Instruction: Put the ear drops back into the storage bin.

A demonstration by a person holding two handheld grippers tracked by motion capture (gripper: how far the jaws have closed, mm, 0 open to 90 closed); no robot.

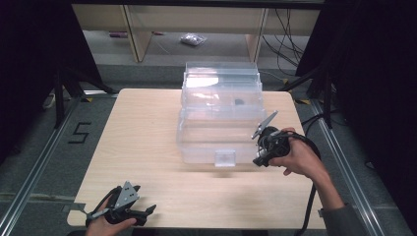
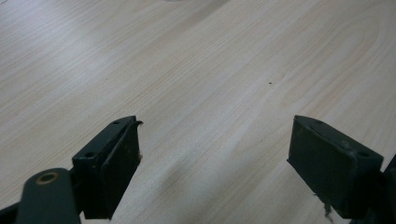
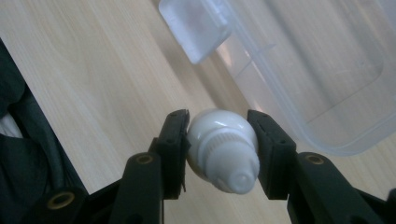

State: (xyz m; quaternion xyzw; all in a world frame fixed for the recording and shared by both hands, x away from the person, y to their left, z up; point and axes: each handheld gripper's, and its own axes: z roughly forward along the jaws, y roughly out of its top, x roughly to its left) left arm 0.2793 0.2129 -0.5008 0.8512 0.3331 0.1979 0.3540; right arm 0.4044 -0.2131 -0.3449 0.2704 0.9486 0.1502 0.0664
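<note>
A clear plastic box sits in the middle of the pale wooden surface, with its clear lid standing open behind it. A small latch tab sticks out from the box's near edge.

The right gripper is held in a hand just beside the box's near right corner. Its jaws are clamped on a small white bulb, one jaw pressing on each side. In the right gripper view the bulb's ribbed base points back toward the camera, and the box rim and latch tab lie just beyond it.

The left gripper is held low at the near left corner of the surface, well apart from the box. Its jaws stand wide apart with nothing between them, over bare wood.
</note>
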